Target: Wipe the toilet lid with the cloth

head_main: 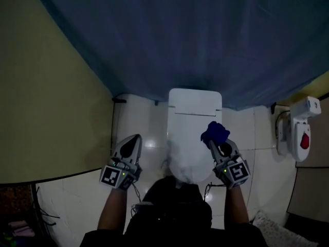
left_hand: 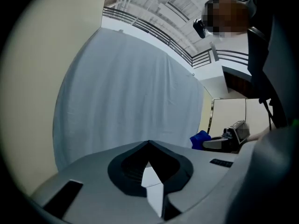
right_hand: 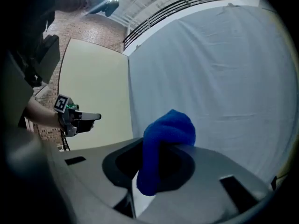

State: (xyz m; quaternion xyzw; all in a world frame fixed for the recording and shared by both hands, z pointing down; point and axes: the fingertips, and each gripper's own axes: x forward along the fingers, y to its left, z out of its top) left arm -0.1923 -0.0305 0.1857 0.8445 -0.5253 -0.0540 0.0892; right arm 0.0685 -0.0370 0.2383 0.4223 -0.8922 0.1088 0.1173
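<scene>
1. Seen from above, a white toilet stands on a pale tiled floor, with its closed toilet lid in the centre. A blue curtain hangs on the far side and a yellow wall stands to the left.
2. The person's two bare forearms reach straight forward from the near edge, one on each side of the toilet.
3. The left gripper points toward the far side above the floor, just left of the toilet. Its tongs are pressed together to a point with nothing between them.
4. The right gripper points the same way above the right side of the lid. Its tongs pinch a bunched blue cloth.
5. In the right gripper view the cloth bulges up over the tong tips and droops down between them.
6. No view shows whether the cloth touches the lid.
7. The two grippers are well apart and roughly level with each other.
8. A white fixture with a red patch is mounted at the far right.
</scene>
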